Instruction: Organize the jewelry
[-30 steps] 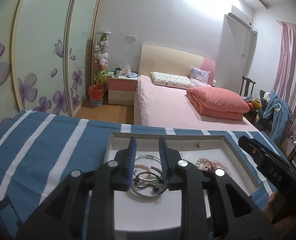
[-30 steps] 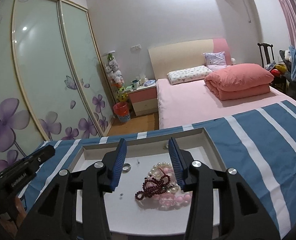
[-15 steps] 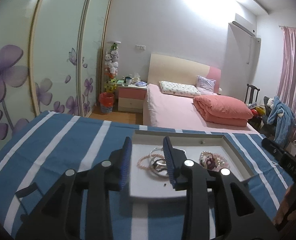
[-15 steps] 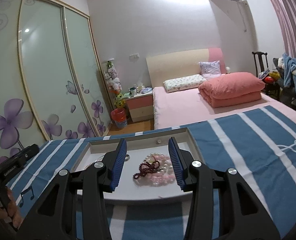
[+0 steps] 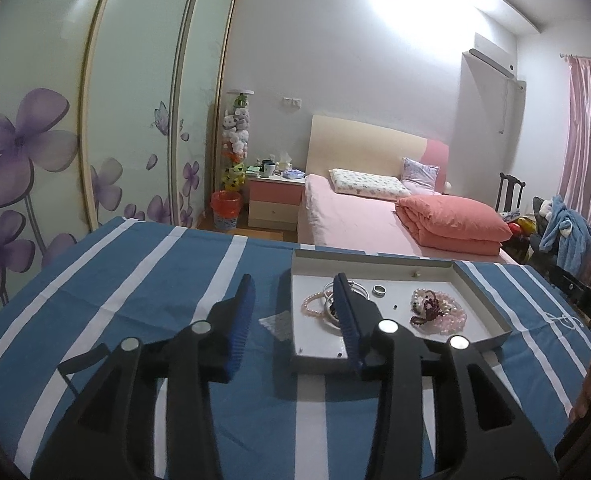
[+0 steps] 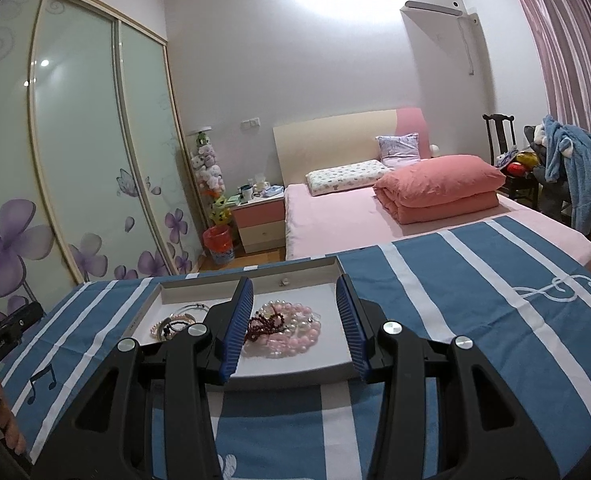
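Note:
A white shallow tray (image 5: 481, 304) (image 6: 295, 364) lies on the blue striped cloth. It holds a pile of pink and pearl bead bracelets with a dark red one (image 5: 435, 308) (image 6: 287, 324), silver bangles with a pink strand (image 5: 319, 300) (image 6: 175, 320), a ring (image 5: 379, 289) and a small stud (image 5: 415, 274) (image 6: 283, 281). My left gripper (image 5: 293, 304) is open and empty, held back from the tray's left edge. My right gripper (image 6: 293, 312) is open and empty, in front of the tray's near side.
A small clear plastic bag (image 5: 277, 322) lies on the cloth (image 5: 135, 280) left of the tray. Beyond the table are a pink bed (image 6: 375, 208), a nightstand (image 5: 275, 200), sliding wardrobe doors (image 6: 75, 160) and a chair with clothes (image 6: 567, 168).
Both grippers have pulled back from the tray and risen. The left one has also shifted left and its jaws have opened wider. Nothing was picked up.

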{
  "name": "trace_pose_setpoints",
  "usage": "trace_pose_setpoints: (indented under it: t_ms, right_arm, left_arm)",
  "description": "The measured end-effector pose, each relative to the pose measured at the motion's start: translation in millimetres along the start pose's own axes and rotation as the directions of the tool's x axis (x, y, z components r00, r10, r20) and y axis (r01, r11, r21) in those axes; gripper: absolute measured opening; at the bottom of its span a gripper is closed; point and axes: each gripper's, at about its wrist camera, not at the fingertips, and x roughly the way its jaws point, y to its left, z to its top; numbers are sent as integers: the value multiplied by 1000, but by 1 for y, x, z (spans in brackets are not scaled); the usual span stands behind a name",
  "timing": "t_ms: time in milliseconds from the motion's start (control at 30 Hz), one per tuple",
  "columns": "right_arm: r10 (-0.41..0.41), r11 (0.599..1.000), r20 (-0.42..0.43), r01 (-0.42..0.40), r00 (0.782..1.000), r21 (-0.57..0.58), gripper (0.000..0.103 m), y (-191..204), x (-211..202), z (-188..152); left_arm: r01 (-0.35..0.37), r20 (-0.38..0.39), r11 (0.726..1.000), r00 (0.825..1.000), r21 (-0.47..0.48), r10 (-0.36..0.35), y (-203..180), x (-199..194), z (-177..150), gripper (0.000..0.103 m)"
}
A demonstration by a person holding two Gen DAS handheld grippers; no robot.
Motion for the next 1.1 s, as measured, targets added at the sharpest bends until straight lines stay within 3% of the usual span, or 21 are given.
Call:
trace_pose_setpoints:
  t_ms: [233, 367, 533, 633, 1100]
  right_arm:
    - [3, 1000, 17, -3, 1000, -22, 56, 3, -19, -7]
    - [14, 998, 29, -12, 999, -54, 66, 12, -29, -10]
    - [21, 996, 46, -17, 999, -88, 91, 21, -43, -15]
    - [28, 994, 54, -22, 998, -104, 101, 25, -51, -19]
    - [23, 990, 81, -12, 996, -143, 101, 42, -77, -39]
  left_arm:
    - [-1, 17, 1000, 1000, 10, 1, -1, -16, -11, 55]
    - [-3, 39, 1000, 999, 29, 2, -6, -28, -17, 68]
    - [-13, 82, 998, 997, 66, 8, -13, -45, -23, 88]
    - [-15, 101, 996, 995, 88, 6, -18, -55, -27, 97]
    - [-33, 138, 994, 990, 105, 18, -27, -85, -42, 99]
